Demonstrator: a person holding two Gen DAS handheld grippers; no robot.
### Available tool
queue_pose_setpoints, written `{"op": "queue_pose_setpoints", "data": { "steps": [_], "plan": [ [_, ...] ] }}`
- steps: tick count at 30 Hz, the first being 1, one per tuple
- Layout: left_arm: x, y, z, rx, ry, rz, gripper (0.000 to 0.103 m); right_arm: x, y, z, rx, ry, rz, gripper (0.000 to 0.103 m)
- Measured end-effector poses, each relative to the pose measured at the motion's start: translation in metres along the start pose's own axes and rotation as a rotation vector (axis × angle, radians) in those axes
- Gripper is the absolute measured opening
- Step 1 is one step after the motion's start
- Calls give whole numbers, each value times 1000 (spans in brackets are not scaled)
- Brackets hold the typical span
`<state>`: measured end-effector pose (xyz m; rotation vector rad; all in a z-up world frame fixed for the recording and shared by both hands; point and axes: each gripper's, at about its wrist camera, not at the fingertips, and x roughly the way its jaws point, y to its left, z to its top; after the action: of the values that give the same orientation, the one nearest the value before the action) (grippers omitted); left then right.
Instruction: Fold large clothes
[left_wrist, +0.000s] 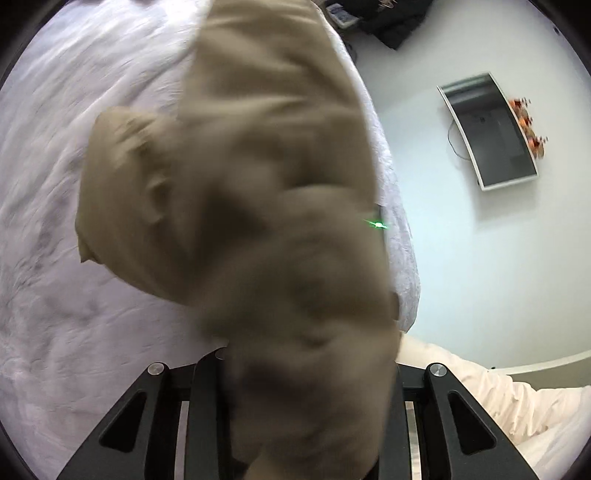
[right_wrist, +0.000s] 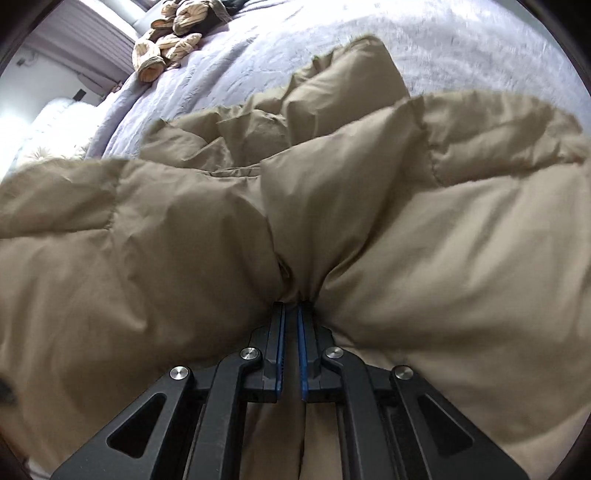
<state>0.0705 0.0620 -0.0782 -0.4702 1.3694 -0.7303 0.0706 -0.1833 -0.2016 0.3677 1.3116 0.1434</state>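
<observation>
A large tan padded jacket (right_wrist: 369, 206) lies bunched on a bed with a pale lilac cover (right_wrist: 461, 48). My right gripper (right_wrist: 291, 306) is shut on a pinched fold of the jacket, its blue pads (right_wrist: 302, 350) close together. In the left wrist view the jacket (left_wrist: 258, 184) hangs blurred over my left gripper (left_wrist: 306, 369) and hides its fingertips; the cloth runs down between the black fingers (left_wrist: 207, 406). The bed cover (left_wrist: 74, 184) lies below it.
A striped beige garment (right_wrist: 170, 40) is piled at the bed's far left corner. A wall-mounted screen (left_wrist: 491, 129) and a white wall (left_wrist: 480, 277) stand beside the bed. White bedding (left_wrist: 498, 398) lies at lower right. Dark items (left_wrist: 391, 22) sit at top.
</observation>
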Motion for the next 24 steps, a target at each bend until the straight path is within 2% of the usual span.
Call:
{"op": "queue_pose_setpoints", "data": {
  "steps": [4,7,10,13,15,18,19,20,23,24],
  "plan": [
    [28,-53,1,42,9,83,32,10,-20,2,73,45,97,2],
    [52,-88,2,78,5,174,32,15,-32,2,117,73,162,0],
    [63,-107,-1,83,10,209,32,14,-44,6,165,127,231,0],
    [75,-120,-2,92,30,258,32,-10,-56,10,165,147,260,1],
    [83,-128,-7,112,41,296,32,-43,-69,9,136,107,276,5],
    [112,-143,-6,161,63,326,37,-85,-103,-1,153,46,262,5],
    [111,-133,1,172,74,322,46,-93,-116,-4,173,35,260,5],
    [123,-139,1,193,92,303,59,-102,-128,-9,196,25,254,5],
    [154,-152,4,237,127,254,75,-127,-169,-31,263,-3,216,5],
    [165,-156,5,252,143,223,77,-134,-180,-38,285,-10,205,5]
  ]
}}
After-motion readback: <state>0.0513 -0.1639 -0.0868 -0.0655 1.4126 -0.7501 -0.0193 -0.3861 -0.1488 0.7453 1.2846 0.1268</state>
